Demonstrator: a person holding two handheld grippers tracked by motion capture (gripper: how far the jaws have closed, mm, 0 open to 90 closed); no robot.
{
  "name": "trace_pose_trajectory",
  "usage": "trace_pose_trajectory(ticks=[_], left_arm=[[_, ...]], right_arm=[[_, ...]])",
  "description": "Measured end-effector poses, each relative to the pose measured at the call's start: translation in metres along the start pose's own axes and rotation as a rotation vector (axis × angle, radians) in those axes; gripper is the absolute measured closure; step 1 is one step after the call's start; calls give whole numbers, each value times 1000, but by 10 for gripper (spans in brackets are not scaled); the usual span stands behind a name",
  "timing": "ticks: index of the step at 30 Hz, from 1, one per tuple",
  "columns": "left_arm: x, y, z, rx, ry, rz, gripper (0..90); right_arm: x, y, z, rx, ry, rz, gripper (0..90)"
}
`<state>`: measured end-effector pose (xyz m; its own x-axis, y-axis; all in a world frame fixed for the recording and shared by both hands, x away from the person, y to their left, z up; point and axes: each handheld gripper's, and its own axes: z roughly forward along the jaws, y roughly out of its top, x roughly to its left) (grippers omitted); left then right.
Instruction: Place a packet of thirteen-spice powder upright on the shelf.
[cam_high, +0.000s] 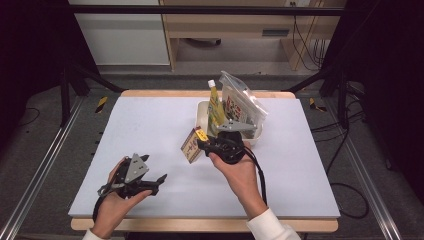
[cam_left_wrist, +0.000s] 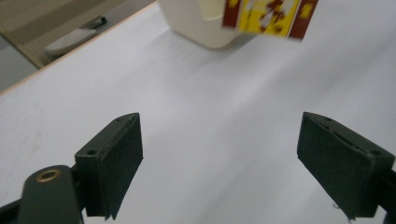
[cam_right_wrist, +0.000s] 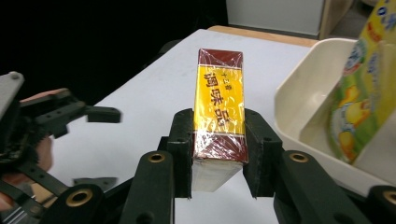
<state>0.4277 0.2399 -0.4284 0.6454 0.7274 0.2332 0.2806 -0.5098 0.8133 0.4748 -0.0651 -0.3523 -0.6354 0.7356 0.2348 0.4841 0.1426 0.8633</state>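
Small film-wrapped box (cam_right_wrist: 219, 109) pinched across narrow sides by right gripper (cam_right_wrist: 218, 149) beside white tub (cam_high: 202, 114); likely light, stiff, slippery, best gripped mid-body; left gripper (cam_left_wrist: 219, 163) spread wide, empty.

We read three brown Chinese characters, 调味品, running down the yellow face of the box (cam_right_wrist: 219, 105). Smaller marks above them are too tiny to read.
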Motion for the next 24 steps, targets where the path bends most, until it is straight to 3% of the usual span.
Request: trace_pose_trajectory(ticks=[3, 8, 12, 17, 24], left_arm=[[9, -9, -11, 13, 18, -44, 105], [21, -25, -22, 45, 59, -75, 101], [26, -28, -23, 44, 76, -103, 102], [25, -29, -21, 67, 77, -84, 105], [25, -29, -20, 69, 80, -90, 107]], right_arm=[[-3, 0, -2, -10, -28, 6, 678], [-1, 3, -5, -34, -86, 2, 679], [-1, 8, -7, -59, -138, 5, 679], [0, 15, -8, -90, -176, 23, 678], [-1, 25, -6, -131, -230, 37, 679]])
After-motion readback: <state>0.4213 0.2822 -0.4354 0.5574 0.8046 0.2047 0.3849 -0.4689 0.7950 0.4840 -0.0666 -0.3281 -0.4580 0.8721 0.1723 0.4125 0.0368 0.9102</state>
